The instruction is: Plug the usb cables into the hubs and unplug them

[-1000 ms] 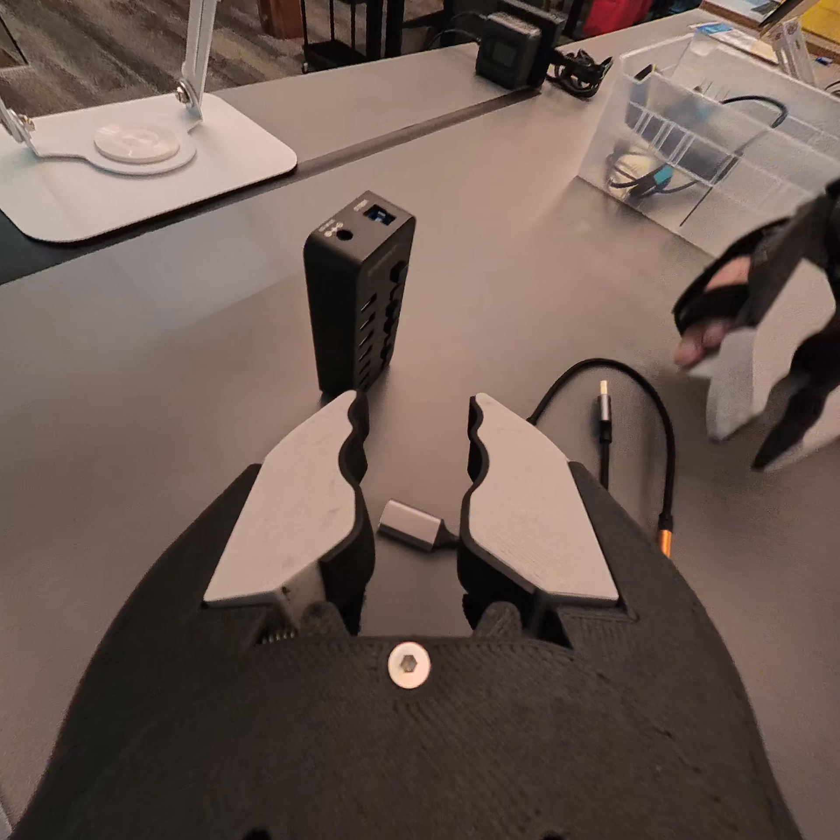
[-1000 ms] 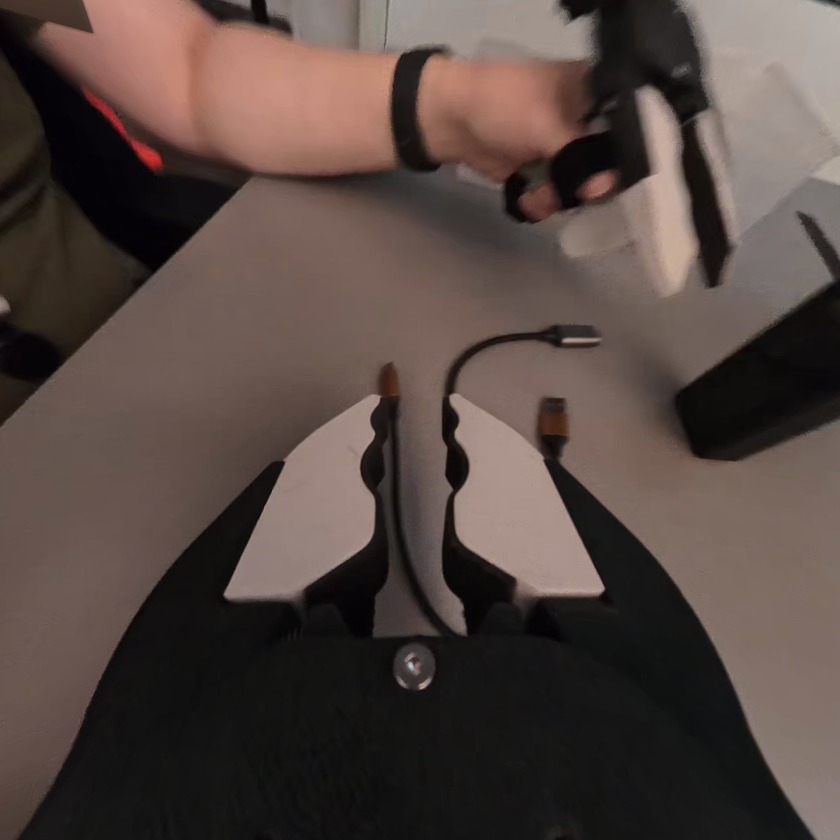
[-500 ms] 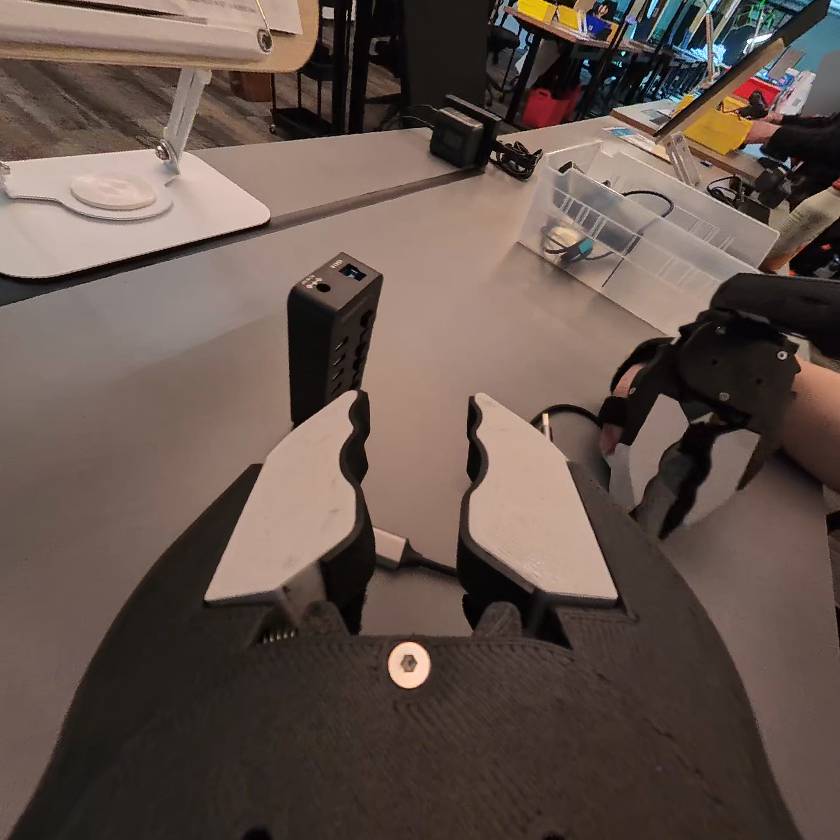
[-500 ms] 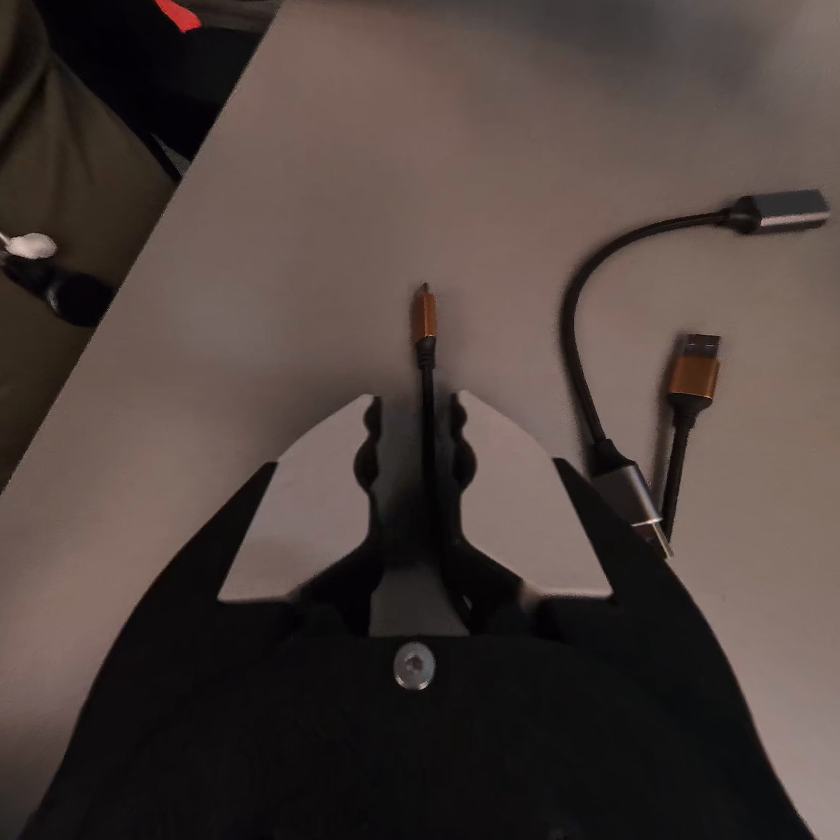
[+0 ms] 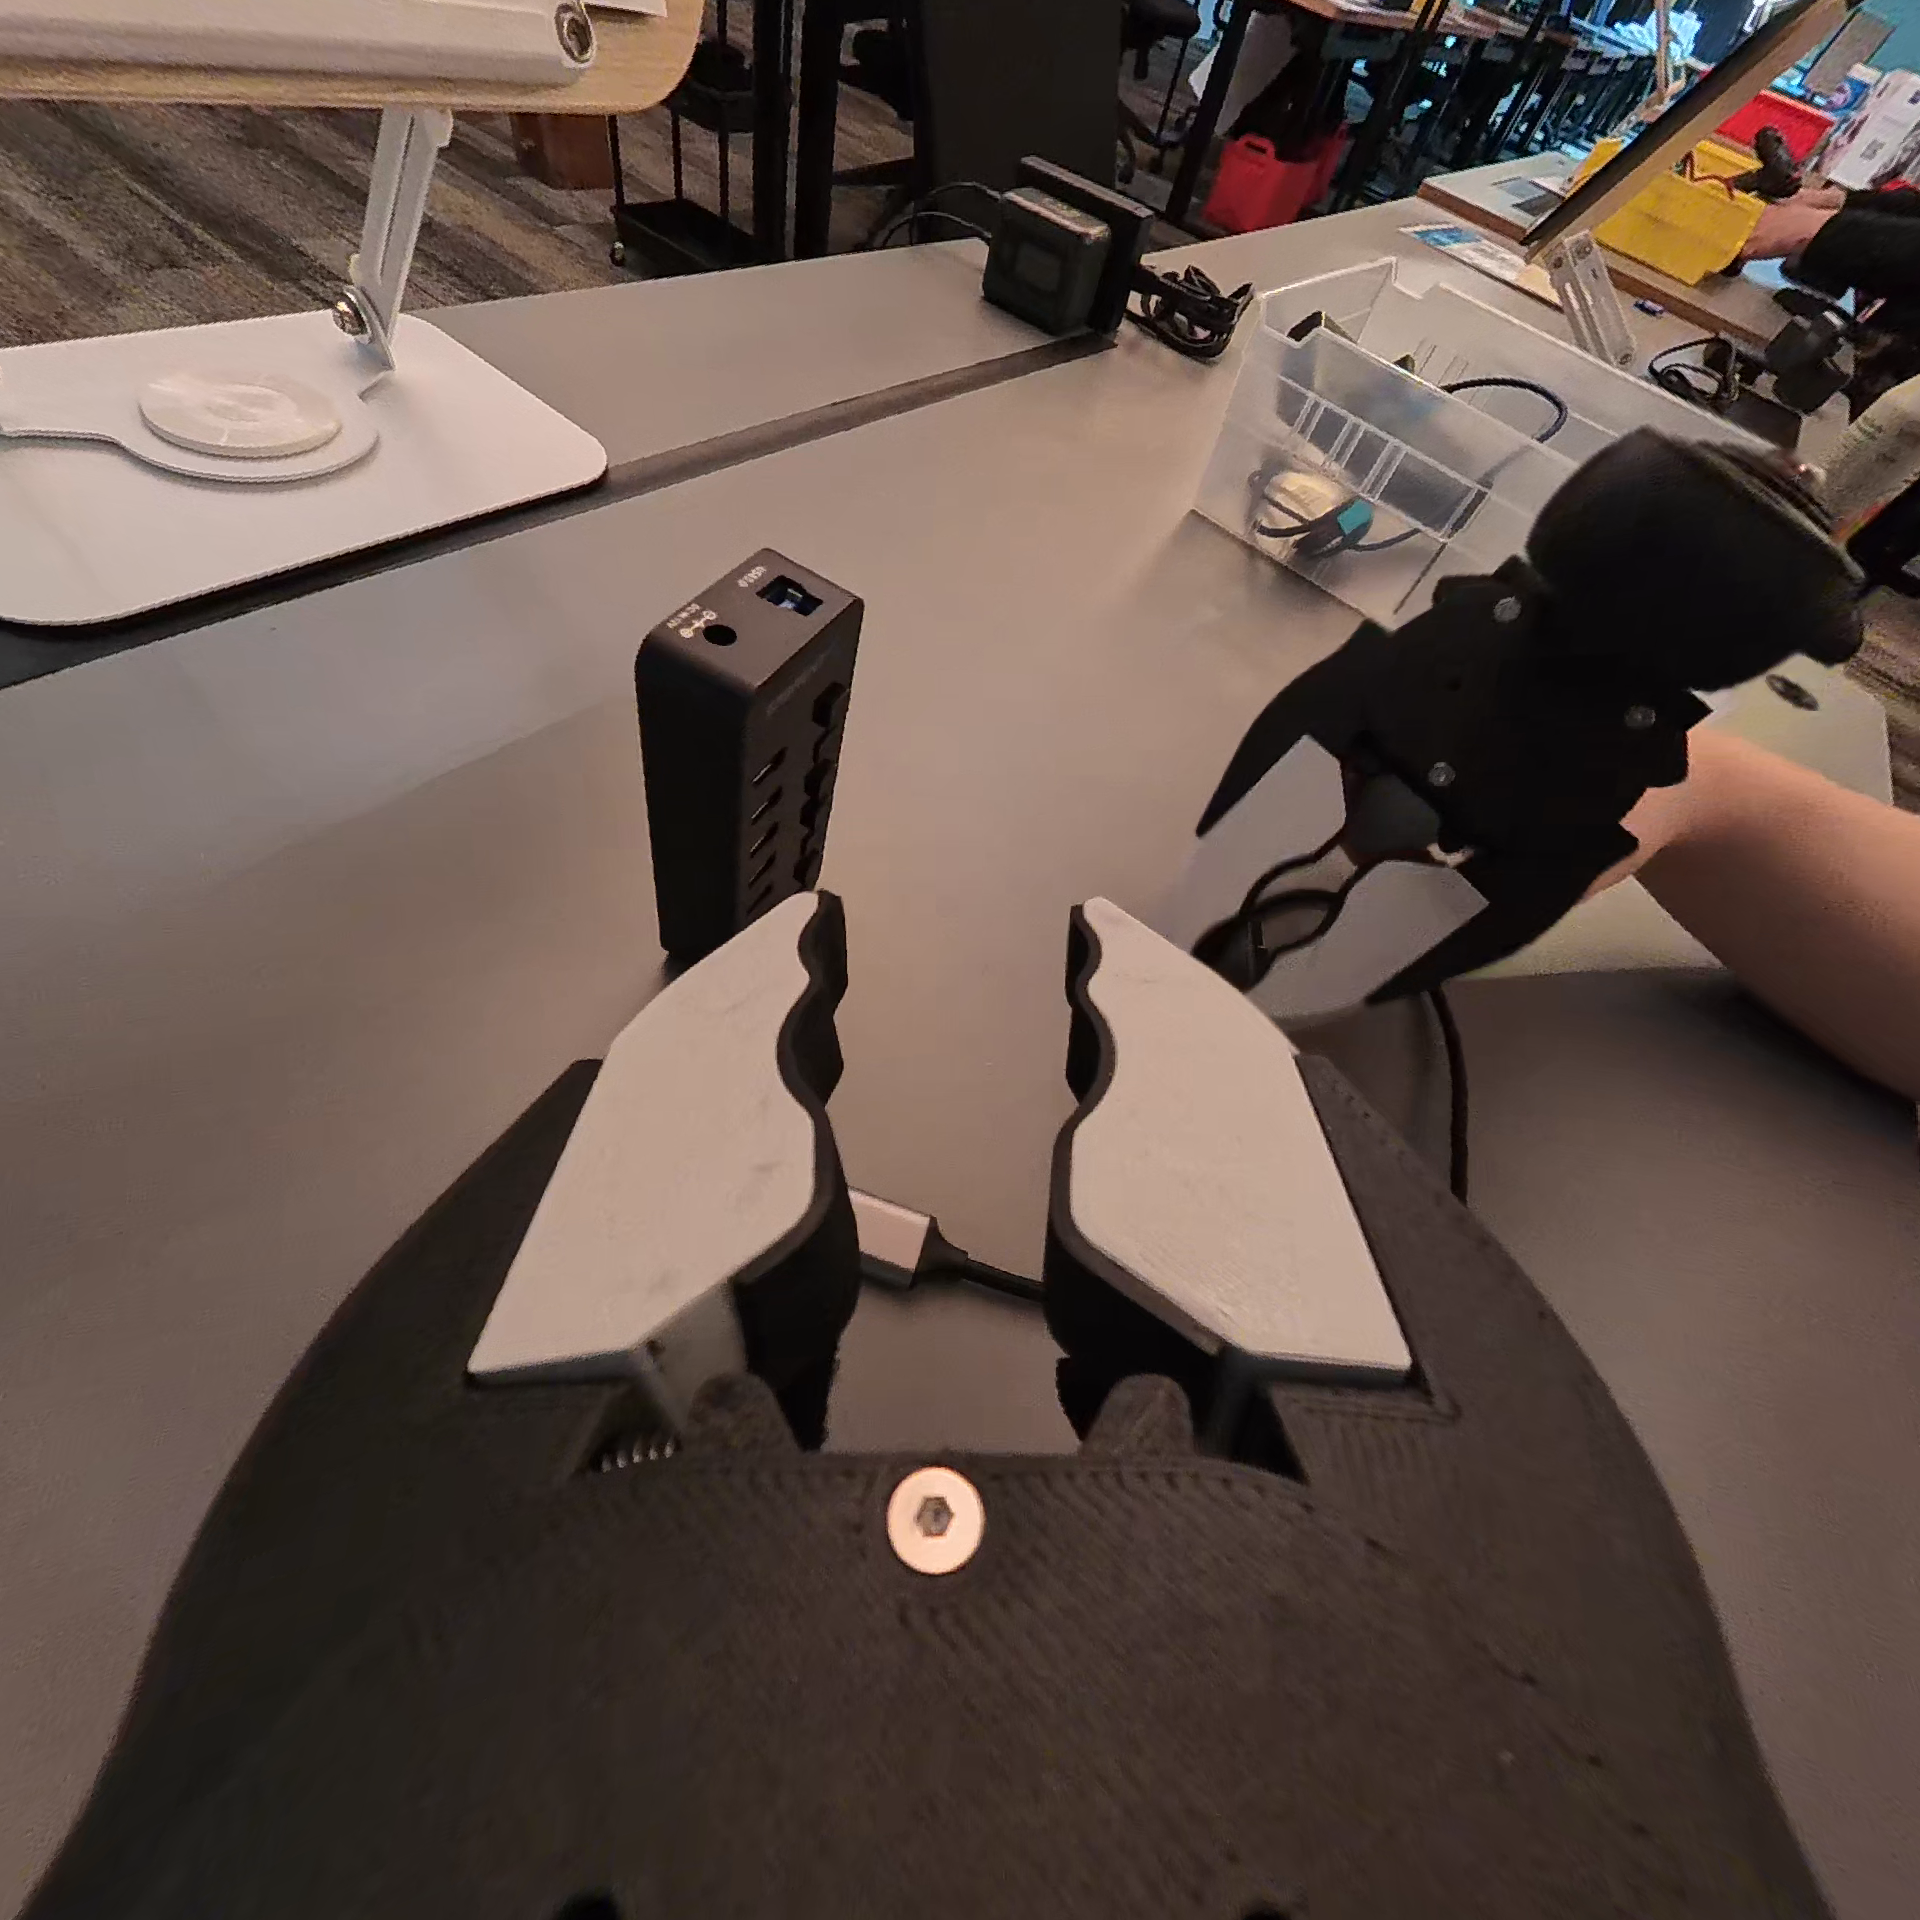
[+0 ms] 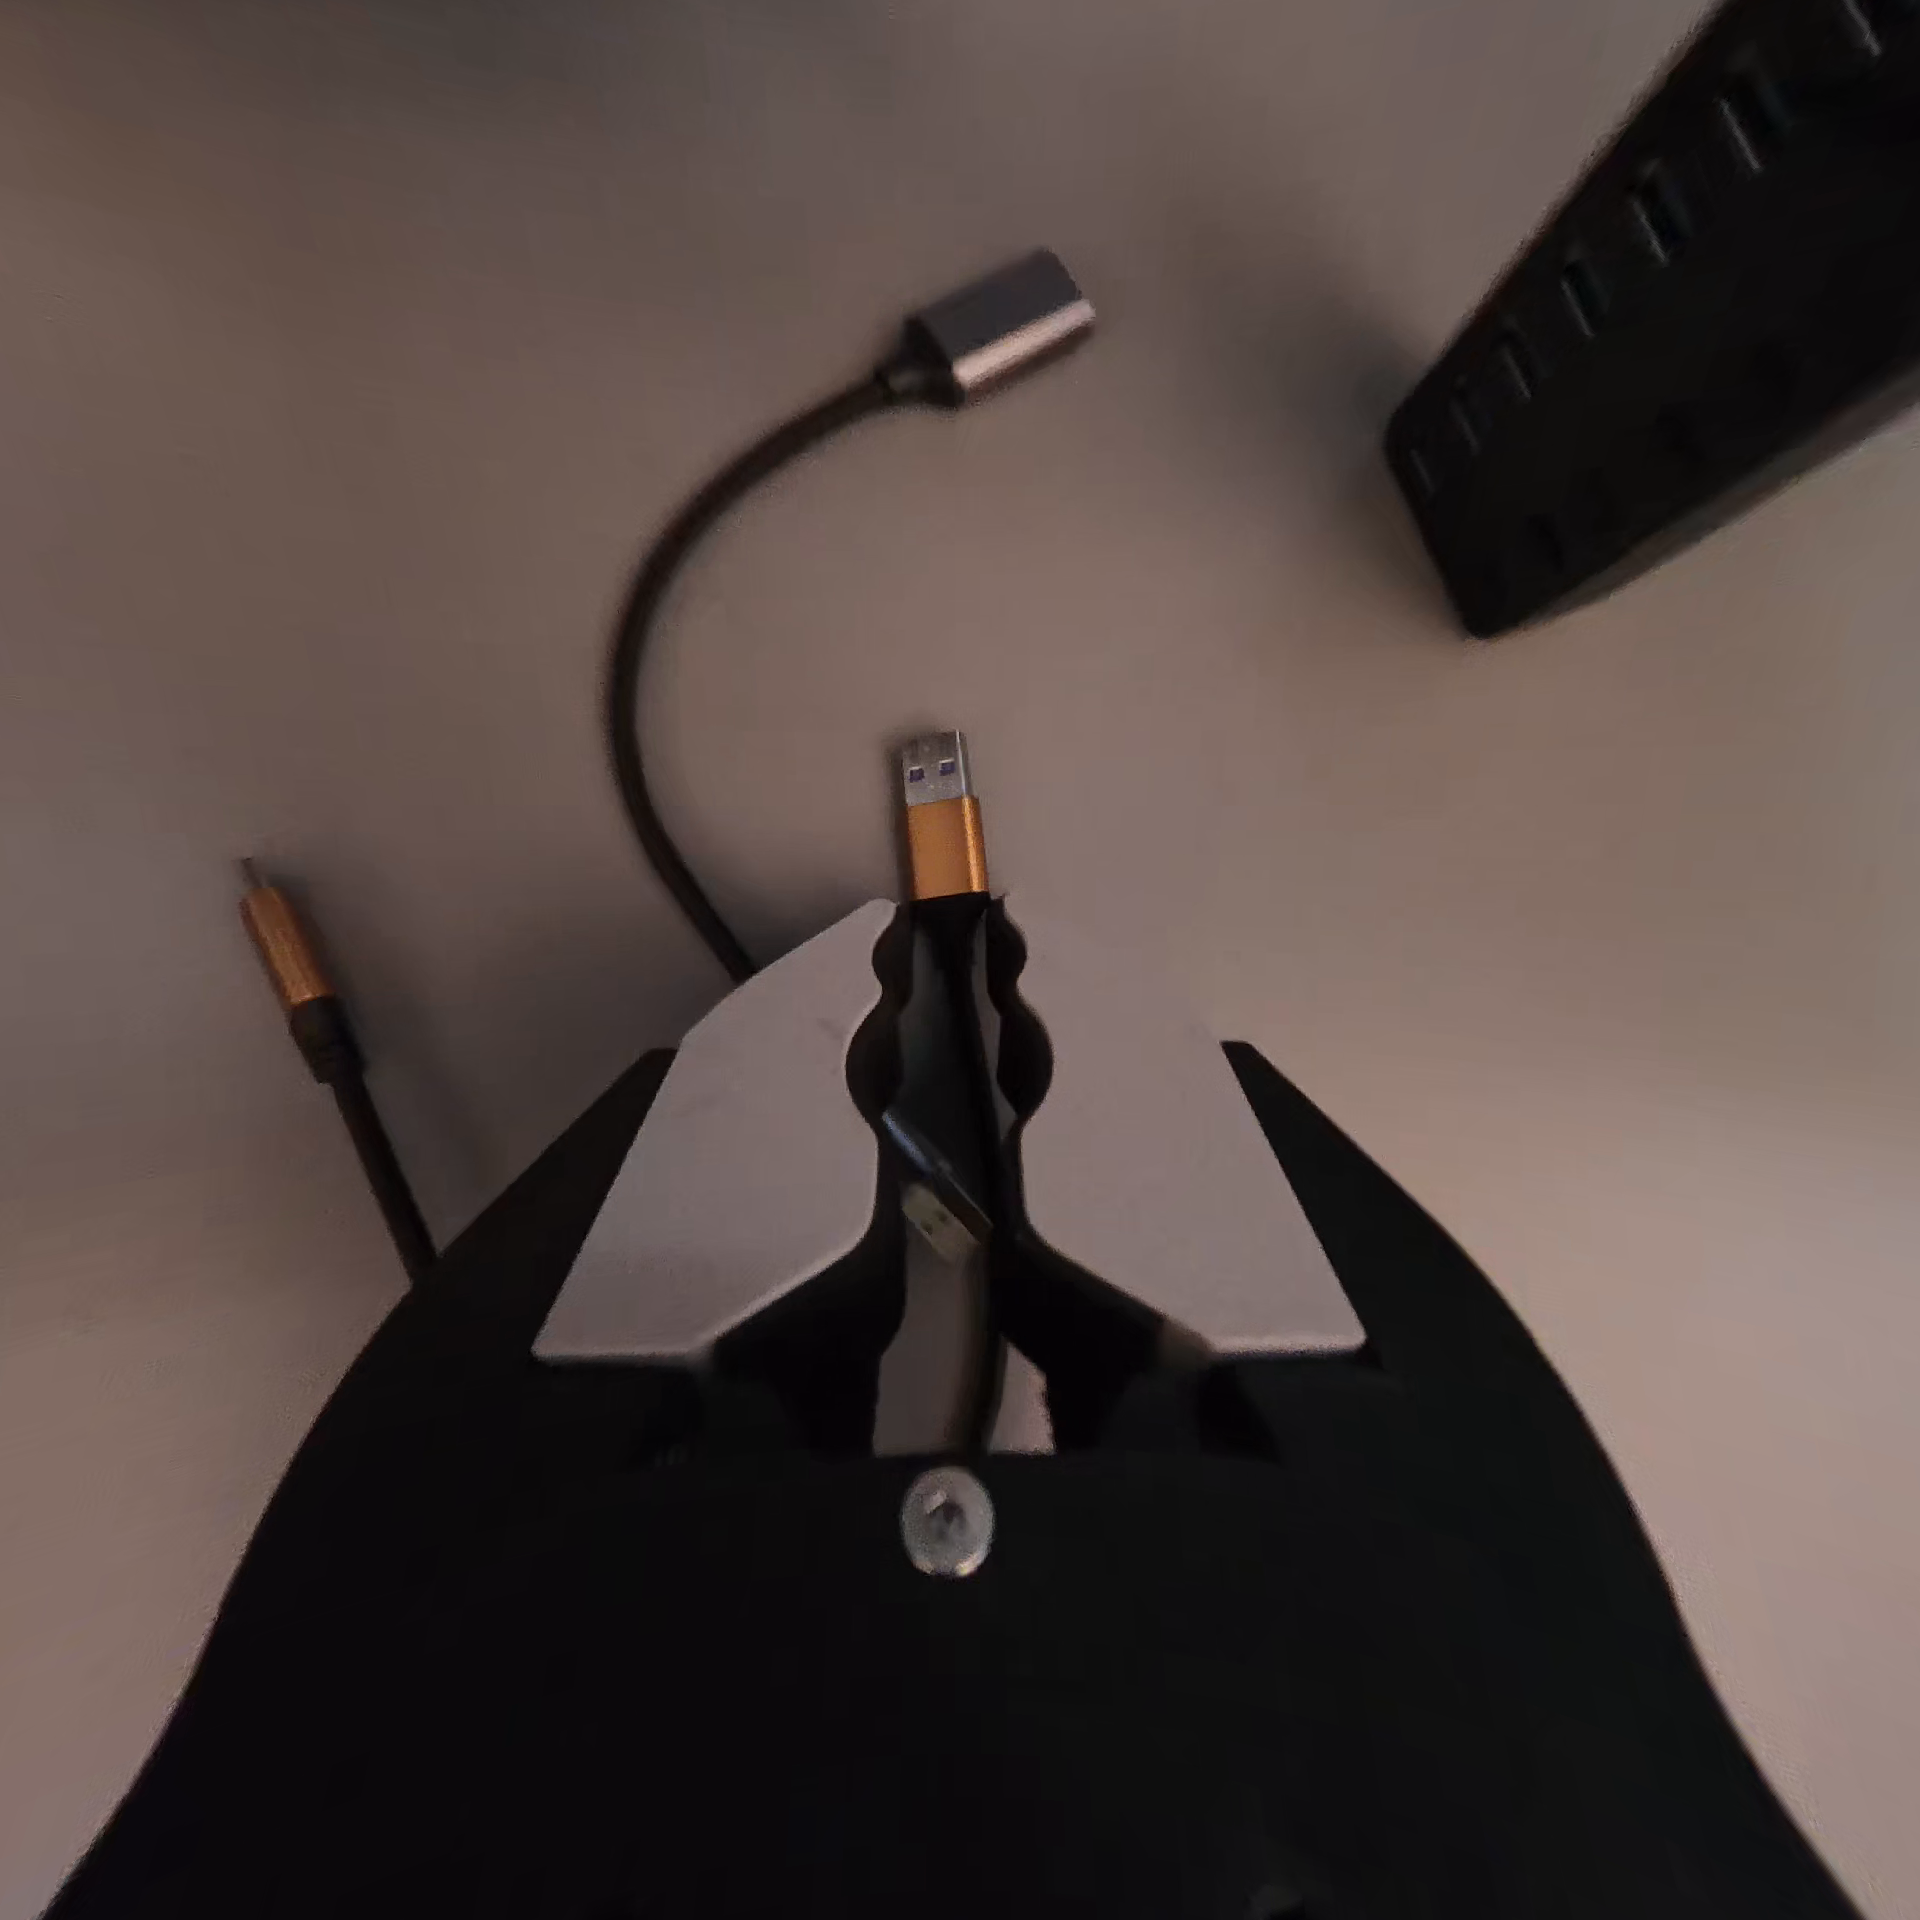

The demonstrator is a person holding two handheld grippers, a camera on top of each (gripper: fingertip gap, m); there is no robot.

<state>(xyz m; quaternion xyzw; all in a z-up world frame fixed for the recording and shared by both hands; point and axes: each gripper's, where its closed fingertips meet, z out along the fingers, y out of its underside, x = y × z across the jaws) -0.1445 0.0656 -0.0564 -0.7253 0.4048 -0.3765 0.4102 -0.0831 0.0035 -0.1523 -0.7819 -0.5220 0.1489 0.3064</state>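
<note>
You're working at a grey table [image 5: 1039, 540] with a dark seam across it — a white stand base [image 5: 270, 457] sits at its far left, a clear plastic bin [image 5: 1382, 436] at its far right. Beyond your table lie grey wood-look flooring [image 5: 156, 208], black desk legs [image 5: 774, 125], a red bin [image 5: 1262, 182] and a yellow bin [image 5: 1673, 223] among rows of desks.
</note>
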